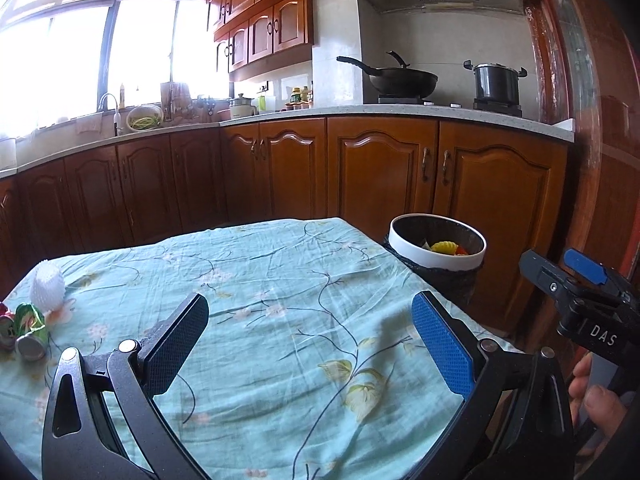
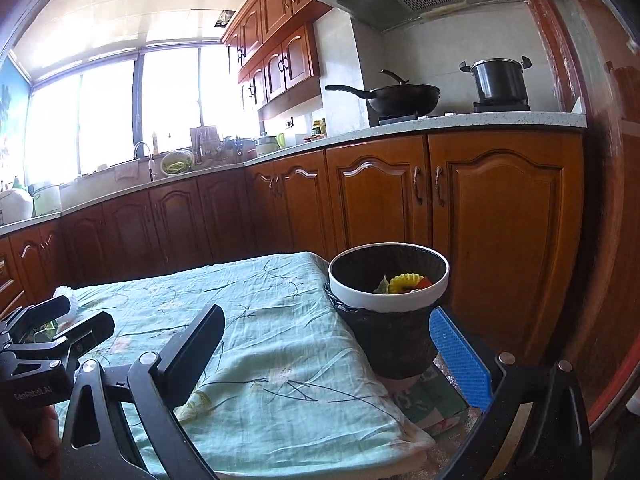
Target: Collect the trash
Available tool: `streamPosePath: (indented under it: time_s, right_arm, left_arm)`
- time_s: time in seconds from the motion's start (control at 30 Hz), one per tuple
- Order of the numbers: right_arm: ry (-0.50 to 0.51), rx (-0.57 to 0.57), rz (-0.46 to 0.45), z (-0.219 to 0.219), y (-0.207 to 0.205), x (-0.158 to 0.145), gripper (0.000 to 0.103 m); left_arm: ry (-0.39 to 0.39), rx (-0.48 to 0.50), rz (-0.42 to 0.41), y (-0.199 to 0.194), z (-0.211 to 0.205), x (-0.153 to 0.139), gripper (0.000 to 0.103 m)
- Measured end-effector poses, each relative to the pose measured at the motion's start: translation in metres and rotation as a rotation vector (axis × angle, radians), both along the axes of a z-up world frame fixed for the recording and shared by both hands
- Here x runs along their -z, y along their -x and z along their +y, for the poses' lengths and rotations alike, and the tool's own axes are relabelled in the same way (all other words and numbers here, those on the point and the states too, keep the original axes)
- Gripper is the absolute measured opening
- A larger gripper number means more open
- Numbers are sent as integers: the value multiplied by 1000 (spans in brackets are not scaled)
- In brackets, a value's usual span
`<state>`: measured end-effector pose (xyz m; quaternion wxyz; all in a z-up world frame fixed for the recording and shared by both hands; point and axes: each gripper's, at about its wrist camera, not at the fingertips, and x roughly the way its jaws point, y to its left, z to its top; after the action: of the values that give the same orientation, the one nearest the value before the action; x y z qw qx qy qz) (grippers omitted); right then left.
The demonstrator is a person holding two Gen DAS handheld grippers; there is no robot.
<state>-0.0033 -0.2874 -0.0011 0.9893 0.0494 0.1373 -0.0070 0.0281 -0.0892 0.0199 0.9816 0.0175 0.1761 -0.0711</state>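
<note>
A trash bin [image 1: 438,246] with a white rim and black liner stands off the table's right edge, with yellow and orange scraps inside; it also shows in the right wrist view [image 2: 388,280]. On the table's left lie a white foam fruit net [image 1: 47,285] and crushed cans [image 1: 28,332]. My left gripper [image 1: 310,344] is open and empty above the cloth. My right gripper [image 2: 328,354] is open and empty, near the bin at the table's right edge. The right gripper also shows in the left wrist view [image 1: 576,276], and the left gripper in the right wrist view [image 2: 68,320].
The table is covered by a light green floral cloth [image 1: 280,280]. Wooden cabinets [image 1: 380,168] run behind it under a counter with a wok [image 1: 400,78], a pot [image 1: 496,80] and a sink [image 1: 108,108]. A wooden door frame [image 1: 580,120] stands on the right.
</note>
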Motion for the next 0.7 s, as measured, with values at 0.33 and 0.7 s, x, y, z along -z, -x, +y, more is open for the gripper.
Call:
streamPosePath:
  time_s: [0.33,0.7]
  right_arm:
    - [-22,4,4,-4,3,3,103]
    - [-21,-9,10,-3,5,3,103]
  left_arm:
    - [-5,-5,14,2,-5,-2,103]
    - [3,-7,10,2,-1,-4,103]
